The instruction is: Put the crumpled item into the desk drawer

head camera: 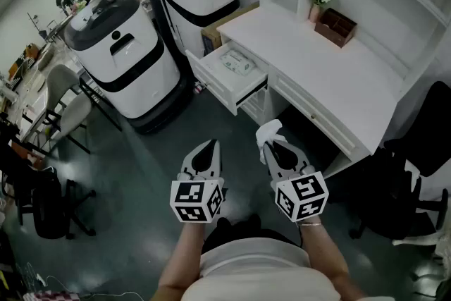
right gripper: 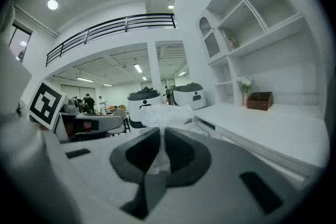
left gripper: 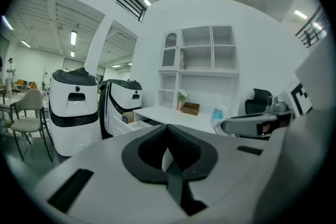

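bottom centre: a white top (head camera: 257,270). the left gripper (head camera: 210,146) and right gripper (head camera: 273,146) are pale grey with black pads (left gripper: 189,147), each bearing a black-and-white marker cube (head camera: 196,201).

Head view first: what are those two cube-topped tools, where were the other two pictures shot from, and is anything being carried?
A person holds a two-jaw gripper in each hand; the marker cubes belong to them. The head view looks down from the person's head. Each other picture comes from a camera riding on one gripper, looking along its jaws. The left gripper is shut and empty. The right gripper pinches a crumpled white item. Ahead stands a white desk with its drawer open, a packet inside.
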The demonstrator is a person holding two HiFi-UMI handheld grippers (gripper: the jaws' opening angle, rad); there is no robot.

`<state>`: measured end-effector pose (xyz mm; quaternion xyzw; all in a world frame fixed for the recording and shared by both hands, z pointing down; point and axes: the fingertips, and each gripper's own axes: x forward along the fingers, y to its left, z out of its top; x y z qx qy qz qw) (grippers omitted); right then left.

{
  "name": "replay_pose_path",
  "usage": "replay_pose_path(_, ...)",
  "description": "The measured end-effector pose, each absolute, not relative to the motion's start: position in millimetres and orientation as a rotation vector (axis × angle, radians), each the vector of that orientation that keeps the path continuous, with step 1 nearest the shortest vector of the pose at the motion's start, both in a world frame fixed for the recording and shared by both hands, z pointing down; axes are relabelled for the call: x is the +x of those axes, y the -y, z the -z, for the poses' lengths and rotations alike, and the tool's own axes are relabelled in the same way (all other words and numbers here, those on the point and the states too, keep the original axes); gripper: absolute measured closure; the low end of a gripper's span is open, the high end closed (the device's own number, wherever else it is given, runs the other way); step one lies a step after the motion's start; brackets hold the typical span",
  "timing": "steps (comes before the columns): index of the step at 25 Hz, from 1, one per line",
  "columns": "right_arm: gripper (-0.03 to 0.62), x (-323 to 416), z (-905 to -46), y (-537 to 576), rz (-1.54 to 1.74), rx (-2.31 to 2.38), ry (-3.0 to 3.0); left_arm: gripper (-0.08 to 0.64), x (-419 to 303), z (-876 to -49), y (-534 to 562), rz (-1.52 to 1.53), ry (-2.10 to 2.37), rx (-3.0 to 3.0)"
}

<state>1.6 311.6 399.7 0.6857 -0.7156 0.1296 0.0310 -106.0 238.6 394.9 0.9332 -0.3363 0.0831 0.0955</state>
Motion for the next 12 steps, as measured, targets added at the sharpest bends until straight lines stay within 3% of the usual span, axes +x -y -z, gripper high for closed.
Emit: replay_pose_path(12, 0.557, 9.3, -401.9, -315.6, -0.412, 2.134, 2.206, 0.568, -100.6, -403.9, -245.0, -0.261, 0.992, 2.744)
